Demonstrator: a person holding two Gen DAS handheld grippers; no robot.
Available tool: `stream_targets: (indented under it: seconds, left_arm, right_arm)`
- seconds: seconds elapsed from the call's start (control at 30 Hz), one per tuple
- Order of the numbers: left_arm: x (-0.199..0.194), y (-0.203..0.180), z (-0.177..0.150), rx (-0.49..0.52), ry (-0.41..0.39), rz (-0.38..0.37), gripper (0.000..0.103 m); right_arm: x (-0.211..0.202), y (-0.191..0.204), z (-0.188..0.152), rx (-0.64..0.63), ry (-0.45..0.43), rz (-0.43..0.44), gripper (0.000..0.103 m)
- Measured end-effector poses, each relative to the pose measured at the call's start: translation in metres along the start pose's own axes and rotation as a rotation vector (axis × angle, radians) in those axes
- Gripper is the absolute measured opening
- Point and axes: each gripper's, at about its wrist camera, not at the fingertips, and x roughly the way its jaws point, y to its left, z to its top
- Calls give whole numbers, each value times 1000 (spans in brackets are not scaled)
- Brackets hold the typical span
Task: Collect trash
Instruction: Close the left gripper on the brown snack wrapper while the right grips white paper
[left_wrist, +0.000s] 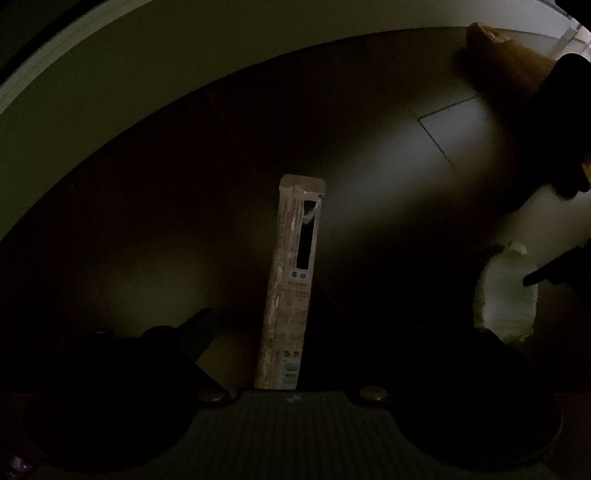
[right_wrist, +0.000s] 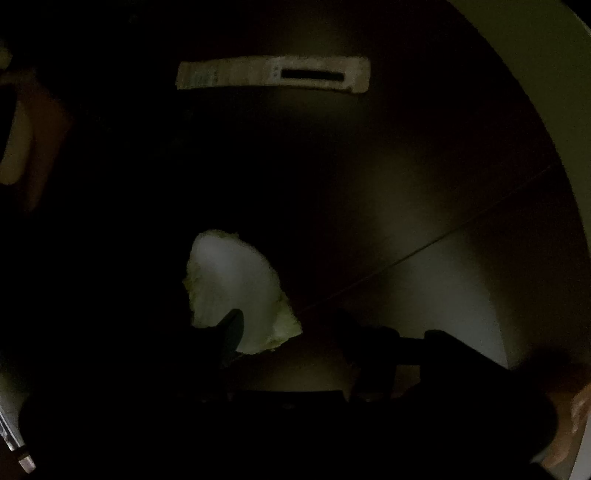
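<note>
The light is very dim. A long, narrow cardboard package (left_wrist: 291, 277) with a slot-shaped window lies flat on the floor. My left gripper (left_wrist: 317, 332) points down over its near end, open, with the package between the fingers and untouched. The same package (right_wrist: 273, 75) lies crosswise at the top of the right wrist view. A pale, crumpled scrap with greenish edges (right_wrist: 229, 280) lies on the floor. My right gripper (right_wrist: 291, 328) hangs open over its near edge, and the left finger (right_wrist: 231, 332) overlaps the scrap. The scrap (left_wrist: 509, 299) also shows at the left view's right side, under a dark finger.
A pale wall (left_wrist: 55, 103) curves along the left and top, and on the right in the other view (right_wrist: 546, 74). A brown bag-like object (left_wrist: 495, 48) stands at the far right. A tile seam (right_wrist: 424, 247) crosses the floor. A hand (right_wrist: 576, 413) shows at the lower right.
</note>
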Motion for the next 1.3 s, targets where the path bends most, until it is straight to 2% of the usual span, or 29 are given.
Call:
stream_targets:
  seconds: [0.07,0.2,0.27,0.3,0.37,0.4,0.43,0.47,0.5,0.63,0.73,0.83,0.97,1.13,1.3]
  left_arm:
    - [4,0,0,0,4,10,77]
    - [6,-1,0,-1,-15,21,77]
    - [6,-2,1,5,-25,22,74]
    - [5,-4,2,11,-30,21,69]
    - [3,-6,3,25,-37,17,62]
    - [2,-8,2,32,-40,16,56]
    - [1,-10,2,39,-46,14,43]
    - [-1,-11,2,45,-50,16,36]
    - [-2,-12,3,47,-48,9,22]
    - [-3,-10,7,29,-24,4,19]
    - [-9,-6,7,-16,-17,13,18]
    - [-28,1,12,-29,-33,32,18]
    - [-80,14,19,-58,-87,66,18]
    - [-171,43,28,-179,-168,95,18]
    - [-285,59,31,-287,-276,158,18]
  right_arm:
    - [2,2,0,-8,-2,6,51]
    - [5,10,-2,-36,-4,21,50]
    - [8,15,-3,-55,4,21,42]
    - [11,17,-4,-61,11,23,27]
    - [13,19,-4,-67,19,23,21]
    - [13,20,-5,-72,15,20,21]
    - [13,21,-7,-84,14,18,20]
    - [13,22,-7,-90,12,18,19]
    - [11,22,-8,-90,10,19,16]
    - [-1,26,-11,-99,9,24,6]
    - [-17,31,-13,-108,-7,-12,4]
    - [-44,24,-11,-26,-29,-60,4]
    - [-107,13,-8,112,-123,-124,4]
    - [-209,15,-16,270,-297,-194,4]
    - [-320,38,-18,341,-480,-227,4]
